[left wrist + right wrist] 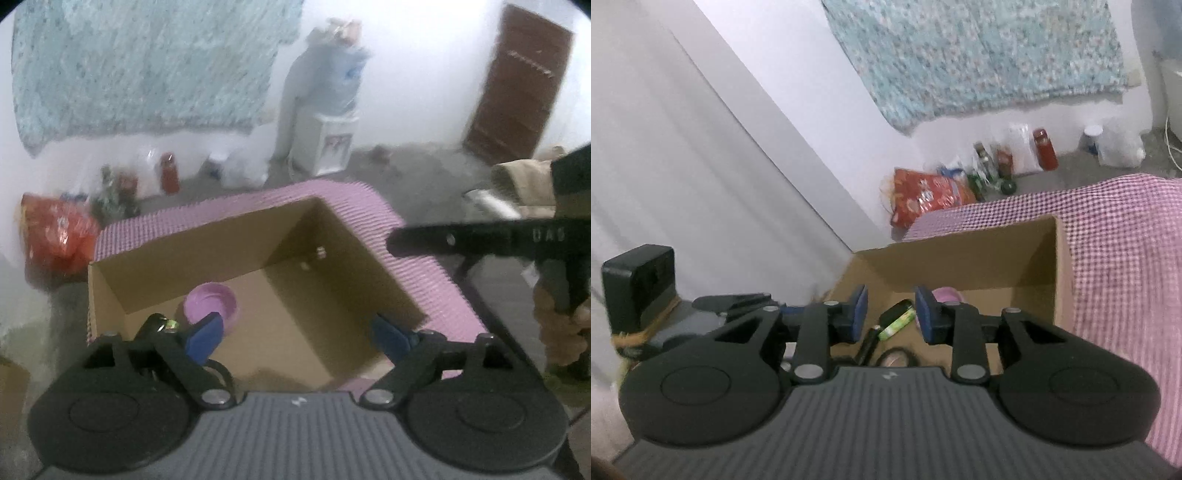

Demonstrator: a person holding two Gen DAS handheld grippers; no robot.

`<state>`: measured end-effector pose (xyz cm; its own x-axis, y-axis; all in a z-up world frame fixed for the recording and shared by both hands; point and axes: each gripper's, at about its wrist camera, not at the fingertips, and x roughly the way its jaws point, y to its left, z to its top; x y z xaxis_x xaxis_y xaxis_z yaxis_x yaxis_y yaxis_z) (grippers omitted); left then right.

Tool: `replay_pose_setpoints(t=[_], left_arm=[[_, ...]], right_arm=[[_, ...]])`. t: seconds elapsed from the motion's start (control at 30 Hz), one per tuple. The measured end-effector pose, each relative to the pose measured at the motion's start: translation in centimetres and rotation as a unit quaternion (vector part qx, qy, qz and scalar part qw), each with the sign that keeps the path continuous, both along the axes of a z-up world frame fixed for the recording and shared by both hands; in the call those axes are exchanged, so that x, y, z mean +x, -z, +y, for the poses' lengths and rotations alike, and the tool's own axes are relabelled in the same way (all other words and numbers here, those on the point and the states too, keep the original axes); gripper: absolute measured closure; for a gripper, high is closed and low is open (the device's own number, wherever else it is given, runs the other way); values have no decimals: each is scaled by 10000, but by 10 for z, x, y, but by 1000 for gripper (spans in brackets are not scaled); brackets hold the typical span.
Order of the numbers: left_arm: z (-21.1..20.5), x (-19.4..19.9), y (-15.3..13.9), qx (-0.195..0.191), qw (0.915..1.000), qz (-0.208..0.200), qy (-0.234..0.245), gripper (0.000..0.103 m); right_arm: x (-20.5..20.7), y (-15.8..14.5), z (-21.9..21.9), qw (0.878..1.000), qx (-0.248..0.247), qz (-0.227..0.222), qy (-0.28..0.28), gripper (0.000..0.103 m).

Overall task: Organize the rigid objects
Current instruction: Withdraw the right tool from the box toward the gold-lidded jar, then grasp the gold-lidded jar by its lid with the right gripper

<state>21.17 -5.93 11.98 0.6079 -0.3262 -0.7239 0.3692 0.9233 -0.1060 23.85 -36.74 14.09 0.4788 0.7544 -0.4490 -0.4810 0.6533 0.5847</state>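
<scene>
Cardboard box (pixel 207 254) holding pink bowl (pixel 210 304), left tool (pixel 295 334) spread wide and empty, right tool (pixel 891 314) slightly parted, empty

The left gripper (pixel 297 330) is tilted down above the cardboard box (pixel 207 254), its blue fingers (pixel 205 334) wide apart with nothing between them. The right gripper (pixel 891 314) is over the same box, its jaws a little apart and empty.
</scene>
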Motion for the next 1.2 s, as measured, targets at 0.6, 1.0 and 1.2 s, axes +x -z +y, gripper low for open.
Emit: replay_pose_setpoints(t=[0.6, 1.0, 1.2], left_arm=[[-48, -125, 131, 669, 9968, -429, -1, 8], [-63, -106, 177, 871, 9958, -233, -163, 30], [-62, -93, 182, 779, 9961, -244, -330, 36]], right_arm=[[-114, 135, -4, 9936, -109, 1083, 311, 70], [-65, 157, 31, 9896, -246, 1392, 259, 70], [-61, 168, 37, 9881, -173, 1521, 146, 71]])
